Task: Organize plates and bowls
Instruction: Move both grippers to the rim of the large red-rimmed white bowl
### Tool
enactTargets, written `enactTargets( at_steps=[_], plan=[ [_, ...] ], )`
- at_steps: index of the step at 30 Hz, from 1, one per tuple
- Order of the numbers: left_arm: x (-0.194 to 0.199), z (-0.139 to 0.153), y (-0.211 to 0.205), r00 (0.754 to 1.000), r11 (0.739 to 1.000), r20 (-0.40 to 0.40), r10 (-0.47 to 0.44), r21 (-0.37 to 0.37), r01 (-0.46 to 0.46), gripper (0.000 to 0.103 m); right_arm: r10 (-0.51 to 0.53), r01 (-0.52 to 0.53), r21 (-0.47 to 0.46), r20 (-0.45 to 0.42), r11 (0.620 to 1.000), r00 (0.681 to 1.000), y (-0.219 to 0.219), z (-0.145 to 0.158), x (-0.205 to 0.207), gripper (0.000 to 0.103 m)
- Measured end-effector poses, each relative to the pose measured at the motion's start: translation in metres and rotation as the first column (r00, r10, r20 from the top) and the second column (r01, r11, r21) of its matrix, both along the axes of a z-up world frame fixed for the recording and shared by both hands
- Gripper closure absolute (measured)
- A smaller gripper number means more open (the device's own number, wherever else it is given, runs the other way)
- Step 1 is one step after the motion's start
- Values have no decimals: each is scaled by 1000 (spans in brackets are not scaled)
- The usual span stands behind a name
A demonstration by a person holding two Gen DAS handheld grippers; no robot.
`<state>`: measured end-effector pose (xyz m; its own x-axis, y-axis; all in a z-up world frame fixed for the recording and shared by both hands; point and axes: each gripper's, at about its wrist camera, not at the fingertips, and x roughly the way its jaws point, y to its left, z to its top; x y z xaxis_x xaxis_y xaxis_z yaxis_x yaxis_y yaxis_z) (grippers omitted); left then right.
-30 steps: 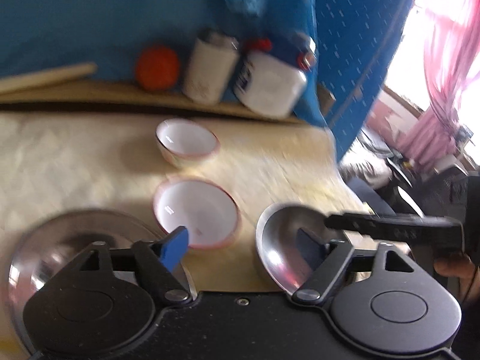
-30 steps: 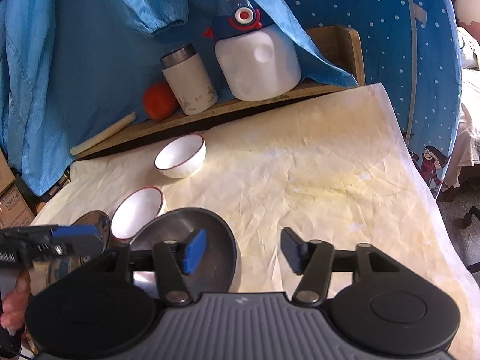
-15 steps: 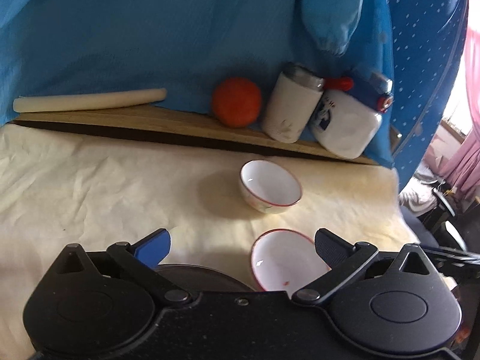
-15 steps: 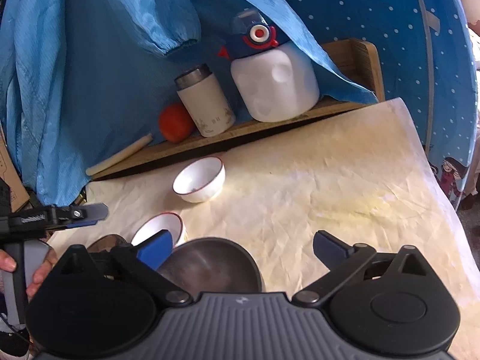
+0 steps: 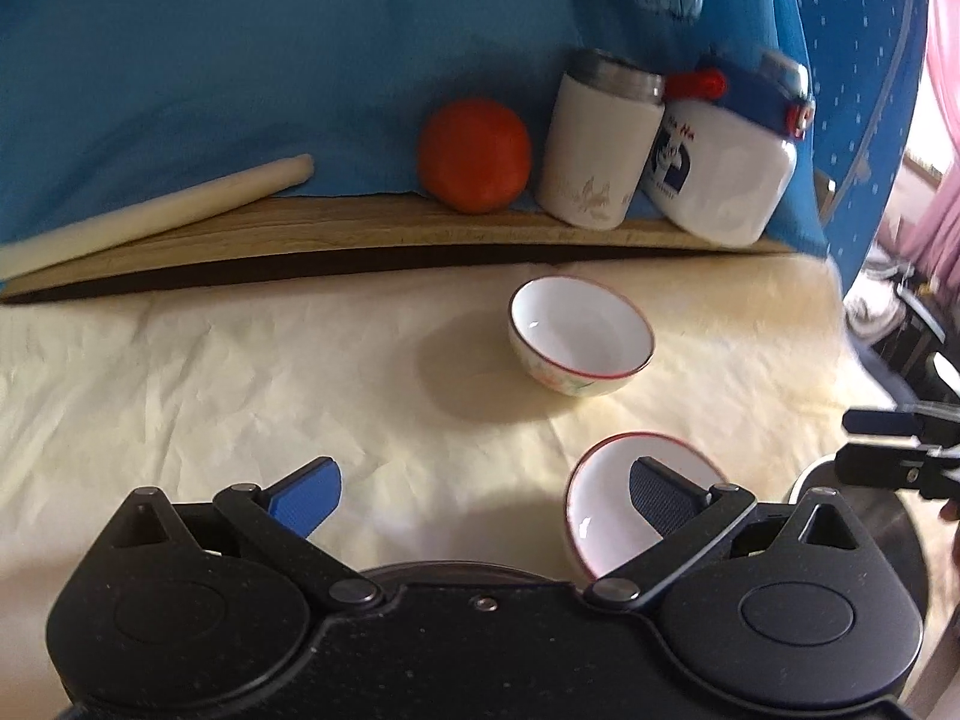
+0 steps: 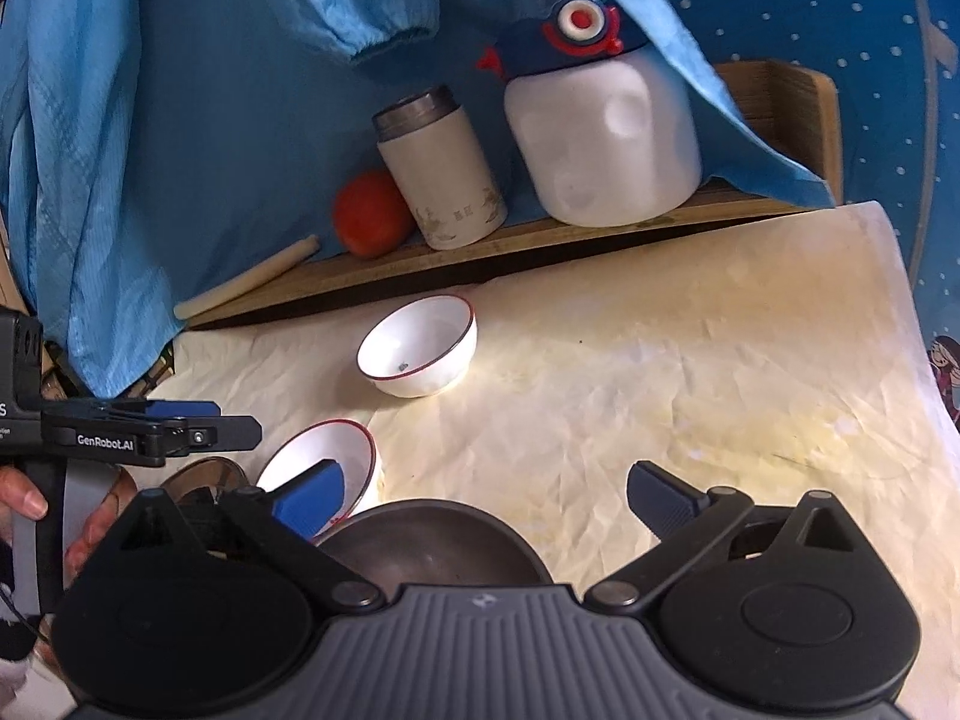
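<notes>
Both grippers hover spread wide and empty: the left gripper (image 5: 483,489) and right gripper (image 6: 486,495) over the cream-papered surface (image 6: 690,372). Largest, the steel bowl (image 6: 432,546) lies nearest; beside it the red-rimmed saucer (image 5: 606,498); farther back, well apart, the small red-rimmed bowl (image 5: 581,343).

Glossy ceramic bowl (image 5: 581,343), crumpled paper (image 5: 240,372)
</notes>
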<state>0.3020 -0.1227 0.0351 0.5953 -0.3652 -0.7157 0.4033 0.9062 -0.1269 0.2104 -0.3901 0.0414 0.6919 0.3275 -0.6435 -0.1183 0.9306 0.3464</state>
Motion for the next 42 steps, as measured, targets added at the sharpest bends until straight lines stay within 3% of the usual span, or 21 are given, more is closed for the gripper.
enactTargets(
  at_steps=[9,23,31,35,42],
  plan=[
    [11,-9,-6,998,997,-28,-50,64,52,1,70,-71,-27,-29,997,997,14,-3,17,0],
    [21,-20,-22,985,973,-71,-156,159,166,1,183,-196,-147,-99,969,978,45,2,42,1],
    [21,-21,-27,979,965,-77,-189,170,200,4,207,-224,-158,-120,962,971,53,-1,47,10],
    [21,-22,-30,975,959,-83,-206,179,218,12,223,-244,-171,-133,955,966,58,-1,51,15],
    [23,-20,-31,971,961,-95,-217,152,230,36,234,-262,-183,-159,948,959,64,-6,58,24]
  ],
)
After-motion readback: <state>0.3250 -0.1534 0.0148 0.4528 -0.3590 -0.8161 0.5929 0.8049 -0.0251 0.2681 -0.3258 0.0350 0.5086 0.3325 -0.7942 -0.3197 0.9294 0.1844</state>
